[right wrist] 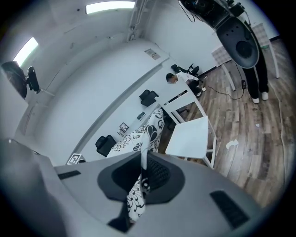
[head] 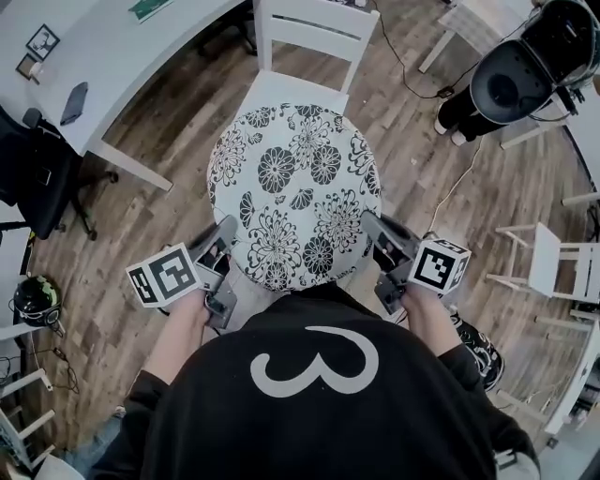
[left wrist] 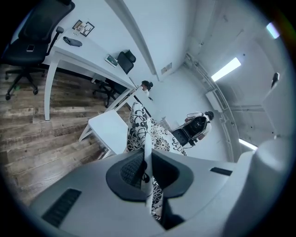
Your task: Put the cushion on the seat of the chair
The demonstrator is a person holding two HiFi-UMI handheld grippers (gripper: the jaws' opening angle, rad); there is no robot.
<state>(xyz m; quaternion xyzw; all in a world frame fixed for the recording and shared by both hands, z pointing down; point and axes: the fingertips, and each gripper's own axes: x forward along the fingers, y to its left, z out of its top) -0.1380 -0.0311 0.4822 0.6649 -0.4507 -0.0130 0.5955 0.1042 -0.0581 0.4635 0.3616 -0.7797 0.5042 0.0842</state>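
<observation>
I am holding a round cushion, white with black flowers, out in front of me between two claws. The left claw is clamped on the cushion's near left edge. The right claw is clamped on its near right edge. Each gripper view shows the jaws drawn together, with only the thin printed rim pinched between the pads.

The cushion reaches forward from both claws and lies roughly flat. It is in the air, not yet resting on anything. The white chair stands ahead of the claws and lower down, with its back at the far end. The seat lies beyond the claw tips, and the cushion hides its near part. To the left of the left claw, well apart, is a white surface. Wooden floor lies all around.

As I judge it, the task is midway, with the cushion carried but not yet set down. The main risk is the grip, since both claws hold only a thin rim on the near side. The far half is unsupported, so it may sag or pull free.

If one claw lets go first, the cushion could swing and drop beside the chair. If I set it down too near the front edge, it could tip onto the floor. The cushion also blocks my sight of the seat, so I could easily misjudge the alignment.
</observation>
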